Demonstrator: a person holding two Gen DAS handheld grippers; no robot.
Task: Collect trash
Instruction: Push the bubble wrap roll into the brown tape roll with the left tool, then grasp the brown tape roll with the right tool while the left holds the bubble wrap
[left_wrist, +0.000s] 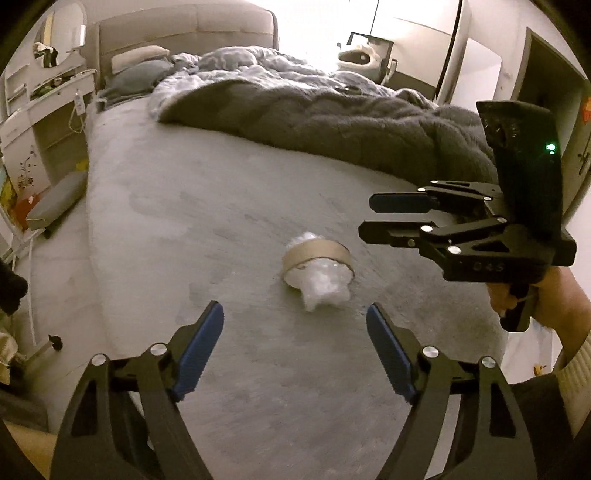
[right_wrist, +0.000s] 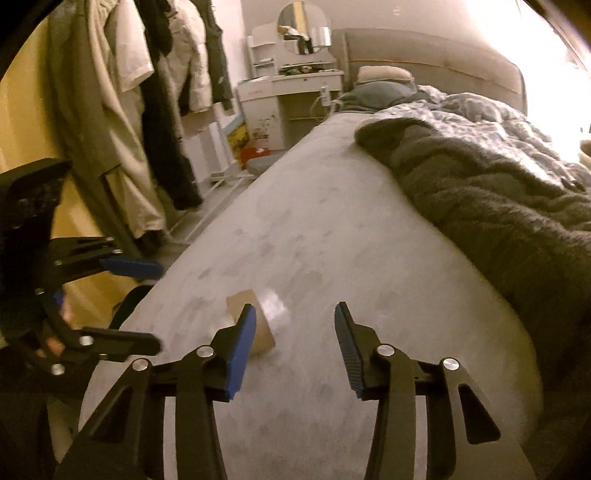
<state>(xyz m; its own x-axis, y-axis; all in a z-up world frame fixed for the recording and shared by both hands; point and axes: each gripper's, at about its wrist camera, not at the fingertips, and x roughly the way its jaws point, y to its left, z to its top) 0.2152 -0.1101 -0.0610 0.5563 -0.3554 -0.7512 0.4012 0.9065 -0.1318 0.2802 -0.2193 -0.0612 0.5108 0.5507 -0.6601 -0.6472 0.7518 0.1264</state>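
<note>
trash – 1 cardboard ring (left_wrist: 316, 255) with plastic wad | bed (left_wrist: 207, 206) | left claw (left_wrist: 295, 325), right claw (right_wrist: 295, 325) – both agape, empty

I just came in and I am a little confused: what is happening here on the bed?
A person holds a hand-held gripper in each hand over a grey bed. Trash lies on it: a cardboard tape ring with crumpled clear plastic stuffed through it. The left hand-held gripper is open, just short of the ring. The right hand-held gripper is also open and empty, beside the ring. Nothing is picked up yet.
</note>
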